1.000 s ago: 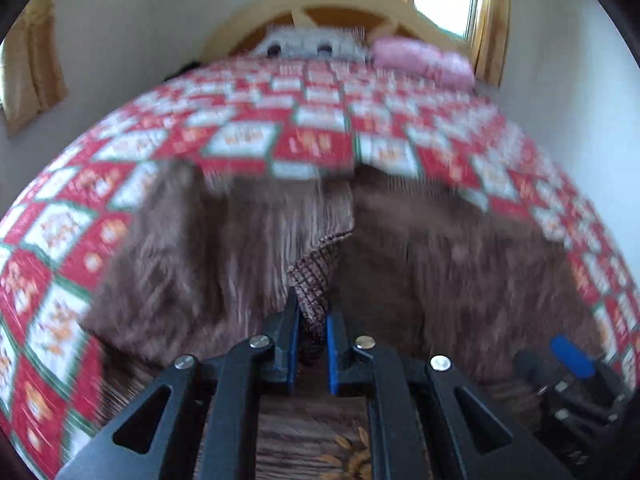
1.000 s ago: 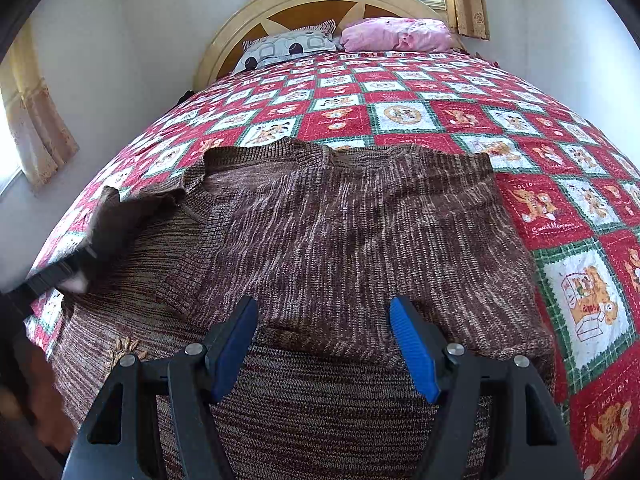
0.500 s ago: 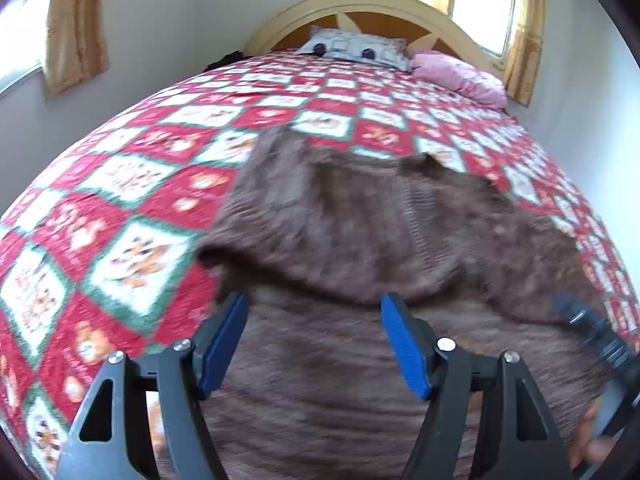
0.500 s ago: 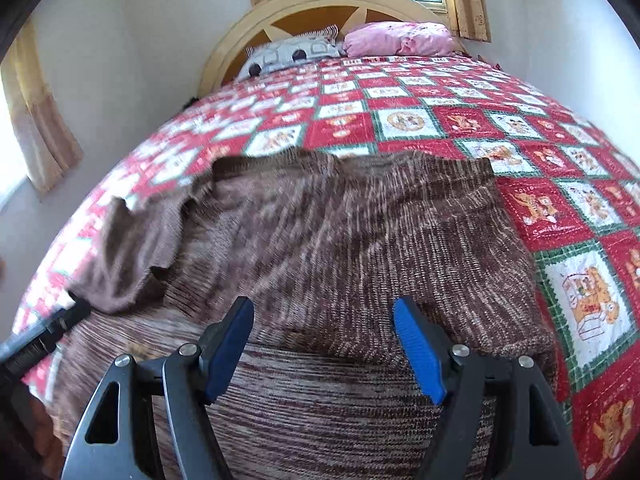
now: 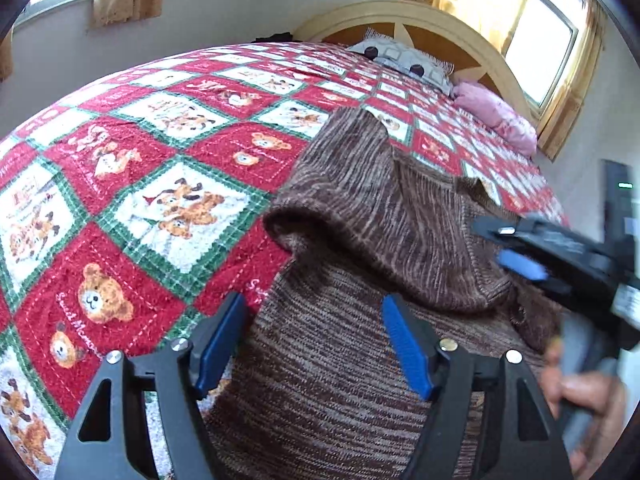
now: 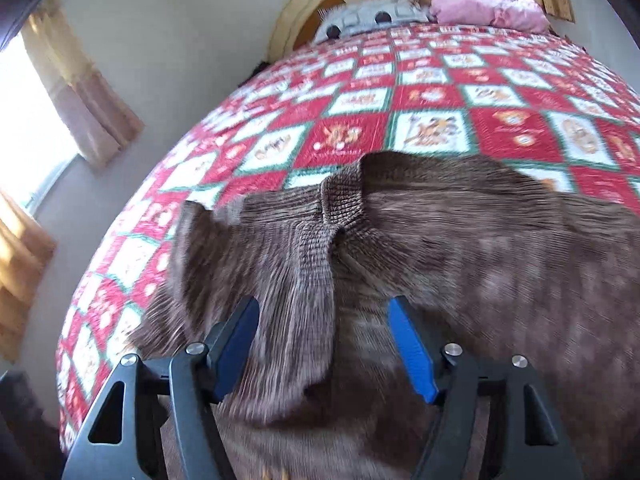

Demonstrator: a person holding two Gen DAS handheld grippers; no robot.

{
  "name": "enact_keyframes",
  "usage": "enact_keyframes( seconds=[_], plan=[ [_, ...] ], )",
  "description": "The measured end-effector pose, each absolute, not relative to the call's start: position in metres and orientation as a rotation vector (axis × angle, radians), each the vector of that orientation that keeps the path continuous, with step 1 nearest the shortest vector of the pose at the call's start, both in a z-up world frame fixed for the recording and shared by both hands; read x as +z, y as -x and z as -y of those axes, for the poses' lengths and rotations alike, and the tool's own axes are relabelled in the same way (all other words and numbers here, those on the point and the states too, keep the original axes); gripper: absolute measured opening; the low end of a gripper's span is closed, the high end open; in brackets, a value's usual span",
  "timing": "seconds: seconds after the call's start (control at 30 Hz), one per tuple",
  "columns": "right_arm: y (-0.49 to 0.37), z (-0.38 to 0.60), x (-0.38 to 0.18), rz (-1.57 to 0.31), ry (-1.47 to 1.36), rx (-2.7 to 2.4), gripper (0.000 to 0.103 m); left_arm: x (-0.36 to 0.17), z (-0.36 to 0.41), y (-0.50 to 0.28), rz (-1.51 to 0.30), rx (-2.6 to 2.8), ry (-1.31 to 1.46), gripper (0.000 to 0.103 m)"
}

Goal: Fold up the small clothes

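Observation:
A brown knit sweater [image 5: 332, 392] lies flat on the red patchwork quilt [image 5: 160, 200]. Its left sleeve [image 5: 380, 208] is folded over the body. My left gripper [image 5: 312, 340] hovers open over the sweater's left edge and holds nothing. From the right, my right gripper [image 5: 504, 248] comes in over the sleeve end, with a hand [image 5: 580, 396] behind it. In the right wrist view the folded sleeve [image 6: 296, 280] runs down between the blue pads of the right gripper [image 6: 324, 348]. The jaws are closing there, and the pads stand clear of the cloth. The sweater body [image 6: 500, 260] spreads to the right.
A patterned pillow [image 5: 404, 60] and a pink pillow [image 5: 496, 116] rest against the wooden headboard [image 5: 436, 20] at the far end. The quilt stretches wide left of and beyond the sweater. Walls with curtained windows [image 6: 80, 92] flank the bed.
The left gripper let go of the sleeve cuff, opened and drew back to the sweater's left edge. The sleeve now lies folded over the body. The right gripper swung left over the sleeve.

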State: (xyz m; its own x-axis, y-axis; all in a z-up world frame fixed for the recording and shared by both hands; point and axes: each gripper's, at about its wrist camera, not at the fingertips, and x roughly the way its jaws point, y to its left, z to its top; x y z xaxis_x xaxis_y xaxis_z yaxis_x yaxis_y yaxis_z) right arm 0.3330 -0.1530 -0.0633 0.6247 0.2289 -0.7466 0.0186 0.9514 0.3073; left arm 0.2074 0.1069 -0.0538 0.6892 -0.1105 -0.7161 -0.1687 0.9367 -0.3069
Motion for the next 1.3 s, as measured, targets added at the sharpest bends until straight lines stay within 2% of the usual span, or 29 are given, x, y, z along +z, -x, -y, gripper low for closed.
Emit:
enact_keyframes(
  seconds=[0.07,0.1,0.13,0.17,0.2,0.27,0.4,0.53,0.73,1.1,1.3],
  plan=[
    [-0.344,0.143,-0.070,-0.884,-0.247,0.101,0.064,-0.054,-0.107,-0.210,-0.805,0.022,0.394,0.075],
    [-0.345,0.137,-0.070,-0.878,-0.212,0.098,0.057,-0.055,-0.109,-0.209,-0.801,0.015,0.405,0.076],
    [-0.347,0.129,-0.070,-0.888,-0.161,0.103,0.047,-0.055,-0.111,-0.207,-0.799,0.012,0.411,0.077],
    [-0.349,0.122,-0.071,-0.898,-0.118,0.099,0.023,-0.054,-0.112,-0.208,-0.798,0.010,0.413,0.077],
    [-0.349,0.118,-0.071,-0.900,-0.080,0.085,0.015,-0.054,-0.112,-0.209,-0.798,0.008,0.413,0.078],
    [-0.349,0.115,-0.070,-0.893,-0.064,0.094,0.010,-0.054,-0.112,-0.209,-0.799,0.006,0.412,0.079],
    [-0.341,0.114,-0.059,-0.860,-0.051,0.094,0.008,-0.054,-0.112,-0.208,-0.796,-0.001,0.422,0.080],
    [-0.323,0.117,-0.024,-0.782,-0.008,0.095,0.008,-0.054,-0.114,-0.208,-0.793,-0.010,0.432,0.081],
    [-0.311,0.138,0.007,-0.763,0.061,0.078,0.008,-0.054,-0.115,-0.207,-0.791,-0.012,0.438,0.081],
    [-0.316,0.183,-0.057,-0.899,-0.072,0.050,0.009,-0.054,-0.115,-0.207,-0.791,-0.013,0.440,0.081],
    [-0.300,0.205,-0.042,-0.873,-0.176,0.031,0.012,-0.054,-0.116,-0.206,-0.788,-0.017,0.449,0.081]
  ],
)
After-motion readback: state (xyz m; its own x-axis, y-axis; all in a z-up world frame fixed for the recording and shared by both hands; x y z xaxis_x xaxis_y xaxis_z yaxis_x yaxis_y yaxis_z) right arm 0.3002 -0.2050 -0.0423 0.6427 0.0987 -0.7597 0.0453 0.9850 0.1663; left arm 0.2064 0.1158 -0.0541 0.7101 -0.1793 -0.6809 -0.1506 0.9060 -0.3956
